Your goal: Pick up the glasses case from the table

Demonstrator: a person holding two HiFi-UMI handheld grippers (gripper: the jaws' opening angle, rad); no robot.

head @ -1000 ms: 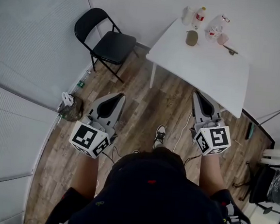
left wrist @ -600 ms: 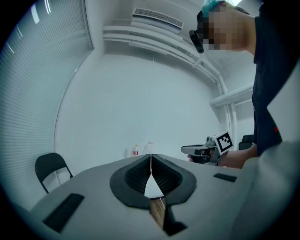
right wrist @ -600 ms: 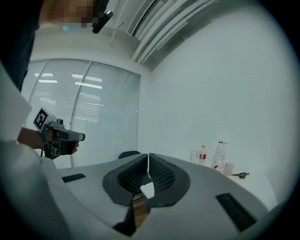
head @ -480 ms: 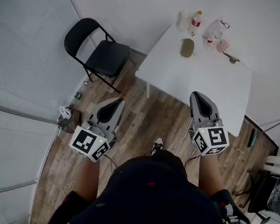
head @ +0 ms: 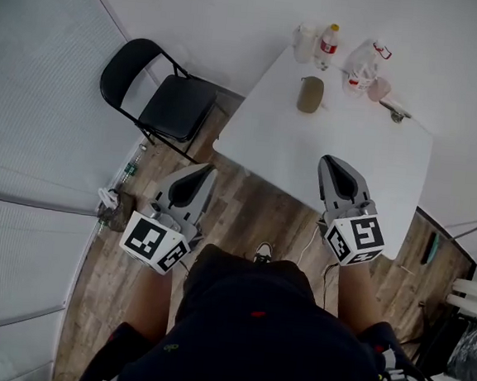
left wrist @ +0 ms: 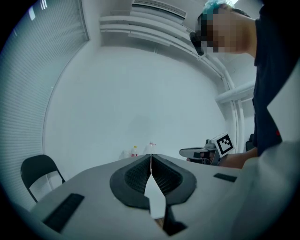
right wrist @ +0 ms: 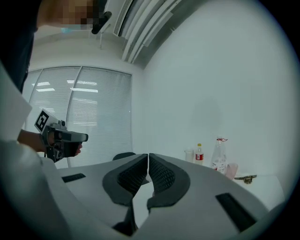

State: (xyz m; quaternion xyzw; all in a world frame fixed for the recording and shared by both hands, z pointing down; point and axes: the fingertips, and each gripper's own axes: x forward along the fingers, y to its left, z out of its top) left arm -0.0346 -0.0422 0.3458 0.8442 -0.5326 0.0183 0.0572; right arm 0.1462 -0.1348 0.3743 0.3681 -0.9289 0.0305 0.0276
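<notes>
The olive-brown glasses case (head: 311,94) lies near the far side of the white table (head: 308,154) in the head view. My left gripper (head: 198,174) is shut and empty, held level over the wooden floor just short of the table's near-left corner. My right gripper (head: 334,165) is shut and empty too, its tips over the table's near edge, well short of the case. In each gripper view the jaws (left wrist: 151,161) meet with nothing between them (right wrist: 148,161). The case is hidden behind the jaws in both gripper views.
A black folding chair (head: 167,105) stands left of the table. Along the table's far edge stand a cup (head: 305,40), a red-labelled bottle (head: 327,44), a clear bottle (head: 363,62), a pink cup (head: 379,88) and a small tool (head: 395,113). A white wall runs behind.
The person has walked toward the table with both grippers held level. The table and case have come closer in the head view, and the right gripper's tips now reach over the table's edge.
</notes>
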